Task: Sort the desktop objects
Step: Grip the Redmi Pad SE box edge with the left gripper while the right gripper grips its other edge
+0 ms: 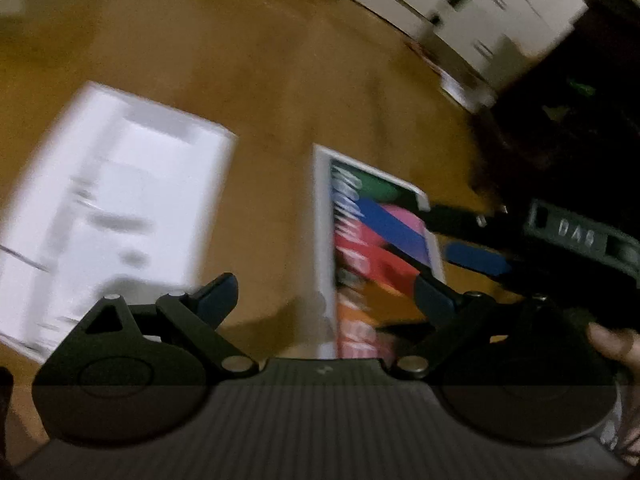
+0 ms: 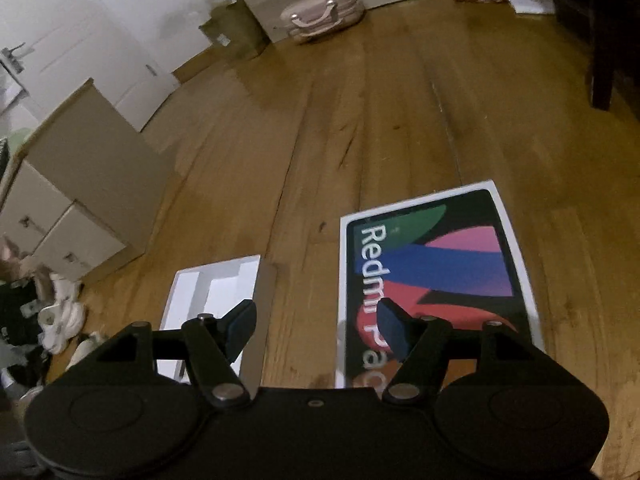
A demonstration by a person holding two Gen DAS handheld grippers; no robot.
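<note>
A colourful Redmi Pad box lid [image 2: 432,272] lies flat on the wooden floor; it also shows in the left wrist view [image 1: 372,248], blurred. A white open box tray [image 1: 112,208] lies to its left, and its corner shows in the right wrist view [image 2: 216,292]. My left gripper [image 1: 326,300] is open and empty above the gap between the two. My right gripper [image 2: 316,328] is open and empty, with its right finger over the lid's near edge. The right gripper also shows in the left wrist view [image 1: 472,240] beside the lid's right edge.
A beige drawer cabinet [image 2: 80,200] stands at the left with shoes [image 2: 60,316] beside it. A pink suitcase [image 2: 320,12] lies at the far wall. A dark furniture leg [image 2: 604,72] stands at the right. Wooden floor [image 2: 360,120] stretches ahead.
</note>
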